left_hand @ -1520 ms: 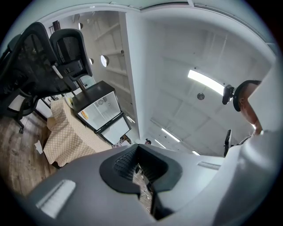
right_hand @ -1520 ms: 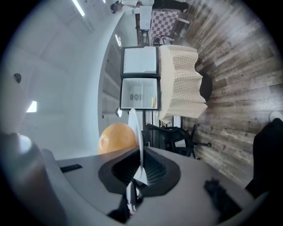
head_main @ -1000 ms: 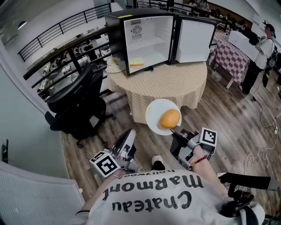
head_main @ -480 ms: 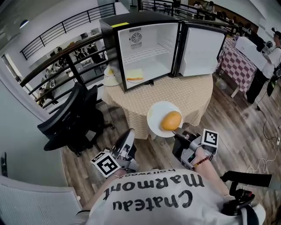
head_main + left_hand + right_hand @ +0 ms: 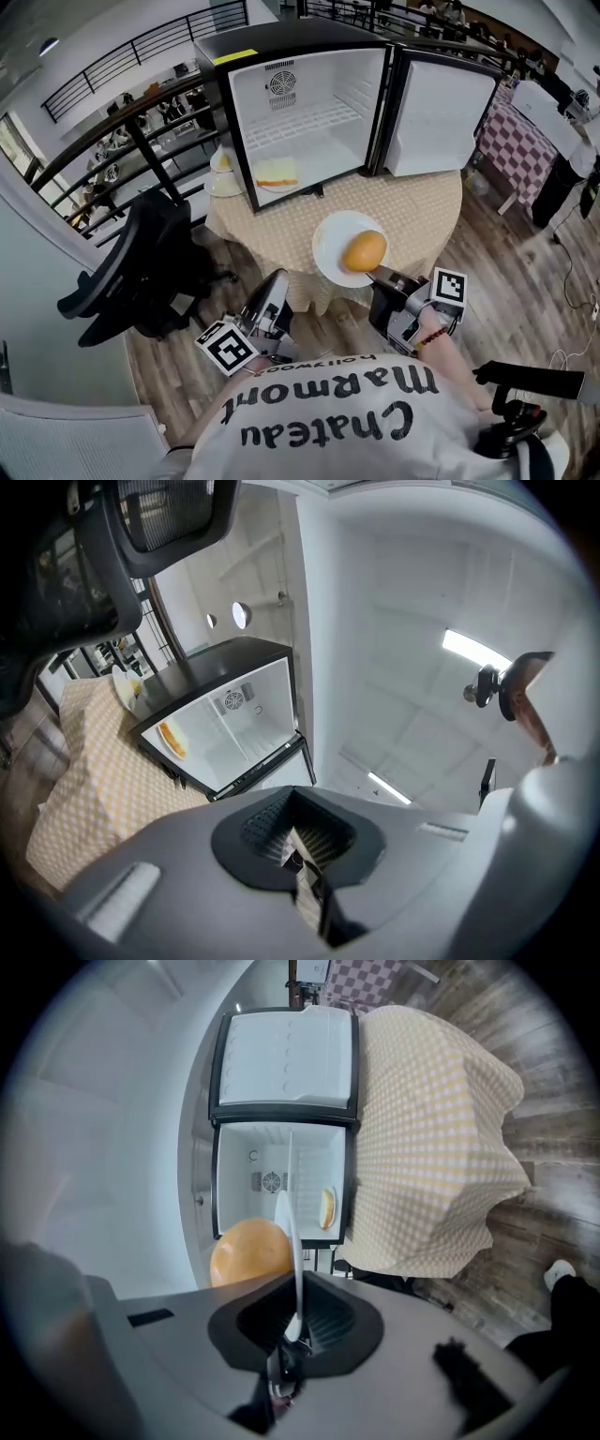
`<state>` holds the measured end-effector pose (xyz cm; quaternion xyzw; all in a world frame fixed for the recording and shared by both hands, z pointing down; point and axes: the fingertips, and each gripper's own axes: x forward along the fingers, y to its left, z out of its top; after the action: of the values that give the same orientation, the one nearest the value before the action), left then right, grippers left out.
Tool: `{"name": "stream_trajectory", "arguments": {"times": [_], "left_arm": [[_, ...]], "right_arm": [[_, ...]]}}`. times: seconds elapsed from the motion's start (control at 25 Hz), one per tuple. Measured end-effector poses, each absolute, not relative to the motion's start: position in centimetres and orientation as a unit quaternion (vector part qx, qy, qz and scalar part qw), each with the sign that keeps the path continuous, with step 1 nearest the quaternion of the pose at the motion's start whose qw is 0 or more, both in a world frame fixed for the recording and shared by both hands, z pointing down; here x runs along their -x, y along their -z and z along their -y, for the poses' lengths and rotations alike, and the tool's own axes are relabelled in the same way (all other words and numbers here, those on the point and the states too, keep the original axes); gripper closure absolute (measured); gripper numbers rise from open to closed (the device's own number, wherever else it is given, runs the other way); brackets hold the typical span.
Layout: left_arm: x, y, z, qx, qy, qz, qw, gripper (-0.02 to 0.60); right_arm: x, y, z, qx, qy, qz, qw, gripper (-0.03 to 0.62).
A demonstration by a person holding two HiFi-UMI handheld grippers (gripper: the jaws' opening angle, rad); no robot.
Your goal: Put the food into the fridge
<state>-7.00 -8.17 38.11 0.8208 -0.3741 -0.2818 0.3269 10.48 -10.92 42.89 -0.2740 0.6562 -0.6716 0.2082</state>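
While the right tongs (image 5: pixel 384 276) pinch the stiff, breakable plate (image 5: pixel 330 246) by its rim, the round orange food (image 5: pixel 364 250) could roll, I reckon; left tongs (image 5: pixel 298 855) closed, empty.

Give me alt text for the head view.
The right gripper holds a white plate with a bun, facing an open fridge on a round table; a sandwich sits inside. The left gripper hangs shut and empty.
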Motion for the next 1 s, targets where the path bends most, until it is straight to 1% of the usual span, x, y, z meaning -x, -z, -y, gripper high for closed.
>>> {"name": "stream_trajectory", "arguments": {"times": [0.12, 0.56, 0.84, 1.0], "left_arm": [[6.7, -38.5, 9.4, -0.817, 0.285, 0.375, 0.332, 0.598], [7.2, -40.5, 12.4, -0.815, 0.243, 0.393, 0.349, 0.598], [6.2, -42.0, 17.9, -0.816, 0.235, 0.389, 0.356, 0.598], [6.3, -41.9, 20.6, -0.816, 0.243, 0.391, 0.349, 0.598]], "right_arm": [[-10.6, -43.5, 12.1, 0.273, 0.677, -0.652, 0.206, 0.568], [-9.6, -45.5, 14.8, 0.278, 0.698, -0.628, 0.203, 0.568], [-10.6, -46.8, 19.3, 0.287, 0.7, -0.617, 0.217, 0.568], [-10.5, -47.5, 21.9, 0.288, 0.704, -0.613, 0.214, 0.568]]}}
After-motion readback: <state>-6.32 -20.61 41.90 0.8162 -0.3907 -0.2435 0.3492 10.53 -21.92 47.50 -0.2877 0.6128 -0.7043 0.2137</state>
